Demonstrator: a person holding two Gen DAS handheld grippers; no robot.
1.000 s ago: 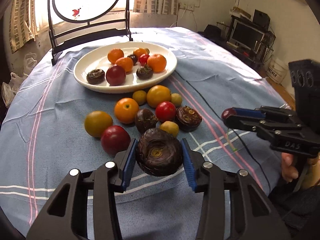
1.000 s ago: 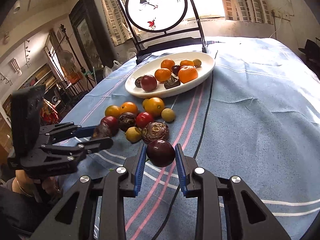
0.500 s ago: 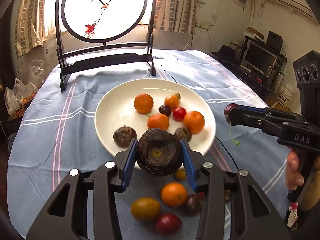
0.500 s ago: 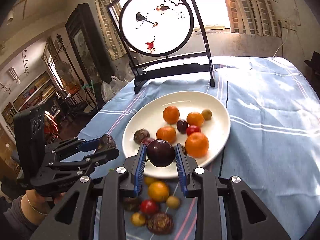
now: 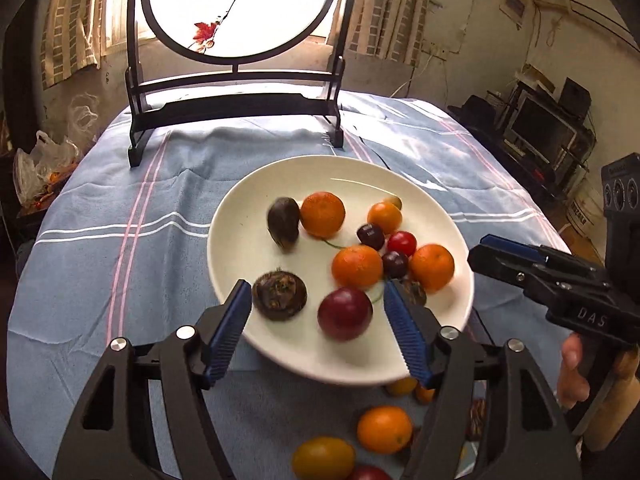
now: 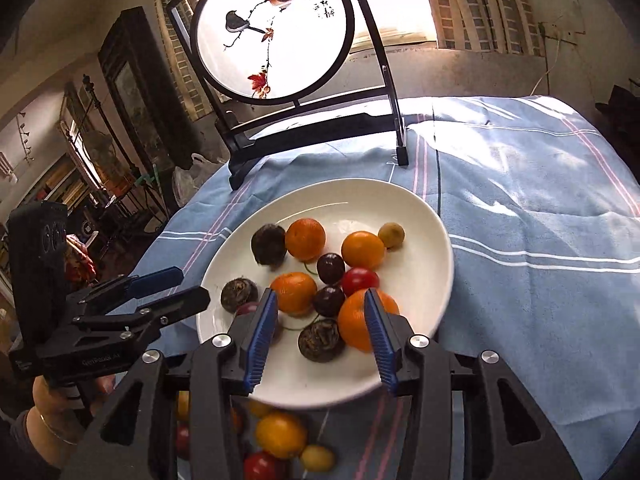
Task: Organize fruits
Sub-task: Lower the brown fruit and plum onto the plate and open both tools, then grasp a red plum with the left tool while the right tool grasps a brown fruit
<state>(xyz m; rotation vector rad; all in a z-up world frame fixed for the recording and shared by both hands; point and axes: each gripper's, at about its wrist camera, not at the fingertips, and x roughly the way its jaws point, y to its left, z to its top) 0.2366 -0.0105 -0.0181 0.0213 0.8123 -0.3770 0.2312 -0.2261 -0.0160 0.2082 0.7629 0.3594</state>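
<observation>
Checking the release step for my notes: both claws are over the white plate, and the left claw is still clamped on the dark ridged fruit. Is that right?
Not quite. The left claw stands open with nothing between its pads; its jaws have just been opening. The left wrist view shows the dark ridged fruit lying on the white plate. Both claws are over the plate, as you said.

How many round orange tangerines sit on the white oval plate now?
4 round orange tangerines: two at the back, one central, one rightmost. None looks hidden.
</observation>
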